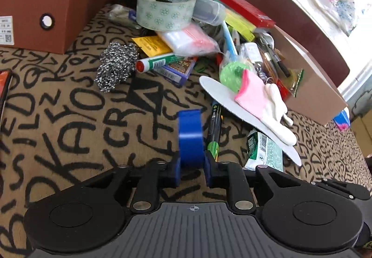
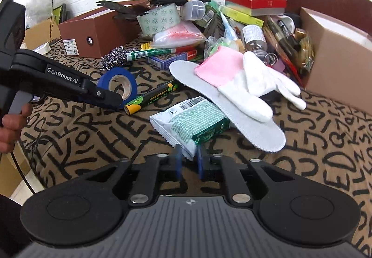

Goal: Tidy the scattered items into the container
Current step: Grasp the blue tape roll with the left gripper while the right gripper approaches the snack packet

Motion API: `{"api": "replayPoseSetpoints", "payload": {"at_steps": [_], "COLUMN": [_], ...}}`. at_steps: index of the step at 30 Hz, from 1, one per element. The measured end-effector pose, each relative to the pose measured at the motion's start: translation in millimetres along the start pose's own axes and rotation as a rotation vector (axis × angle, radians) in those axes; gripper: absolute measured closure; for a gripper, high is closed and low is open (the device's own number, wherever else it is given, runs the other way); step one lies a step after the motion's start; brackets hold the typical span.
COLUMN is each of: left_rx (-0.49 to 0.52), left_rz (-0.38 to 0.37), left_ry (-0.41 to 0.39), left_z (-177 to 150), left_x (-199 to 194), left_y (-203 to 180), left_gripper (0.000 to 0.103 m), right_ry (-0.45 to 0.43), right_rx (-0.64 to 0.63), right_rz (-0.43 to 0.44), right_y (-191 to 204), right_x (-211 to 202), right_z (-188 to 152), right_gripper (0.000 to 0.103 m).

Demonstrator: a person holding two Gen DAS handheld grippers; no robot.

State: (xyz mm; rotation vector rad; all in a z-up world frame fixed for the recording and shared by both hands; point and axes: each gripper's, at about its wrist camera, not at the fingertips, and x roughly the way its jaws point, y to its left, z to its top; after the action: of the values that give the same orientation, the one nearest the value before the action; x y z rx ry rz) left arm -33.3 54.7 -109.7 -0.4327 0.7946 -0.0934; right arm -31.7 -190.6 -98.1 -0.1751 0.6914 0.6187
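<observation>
The left gripper (image 1: 191, 170) has its blue-padded jaws part-way open around a roll of glossy blue tape (image 1: 189, 135) standing on edge; the pads look pressed to the roll's flat sides, so I judge it gripped (the right wrist view shows the same roll (image 2: 121, 85) at the tip of that gripper (image 2: 111, 97), low over the cloth). The right gripper (image 2: 188, 161) stands narrowly open with a corner of a white-and-green foil snack packet (image 2: 189, 122) between its pads; whether they already pinch it I cannot tell.

Beyond them, nearly everything is still loose on the tan tablecloth printed with black letters (image 1: 69, 123): a flat grey felt insole (image 2: 223, 104) with a pink-cuffed white glove (image 2: 251, 81) lying across it, a green-and-black marker tube (image 2: 151, 99), a knot of steel wool scourer (image 1: 116, 65), a red-capped green marker pen (image 1: 160, 61), and a wide roll of clear tape with green flower print (image 1: 165, 9) on top of the heap.

The open brown cardboard shoebox (image 1: 58, 11) at the far left shows a white inside wall; its floor is hidden, so what it holds I cannot say. A plain tan cardboard box (image 2: 334, 55) lies tipped at the right with pens spilling from it. The tidying looks barely begun (most of the pile remains).
</observation>
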Motion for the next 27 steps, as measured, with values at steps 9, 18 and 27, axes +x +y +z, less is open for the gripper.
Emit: {"api": "replayPoseSetpoints", "payload": {"at_steps": [9,18,27], "left_rx": [-0.094,0.021,0.007], "left_rz": [0.024,0.062,0.147], "left_ry": [-0.031,-0.007,-0.03], "left_z": [2,-4,14], "left_x": [-3,-24,-11], "left_y": [12,7,13], "left_gripper": [0.036,0.023,0.052], "right_ry": [-0.039,-0.024,-0.026], "right_rx": [0.002,0.014,0.012], "right_rz": [-0.005,-0.009,-0.004], "right_y": [7,6,8], "right_x": [5,11,14], "right_z": [9,10,12], "right_gripper": [0.035,0.031,0.031]}}
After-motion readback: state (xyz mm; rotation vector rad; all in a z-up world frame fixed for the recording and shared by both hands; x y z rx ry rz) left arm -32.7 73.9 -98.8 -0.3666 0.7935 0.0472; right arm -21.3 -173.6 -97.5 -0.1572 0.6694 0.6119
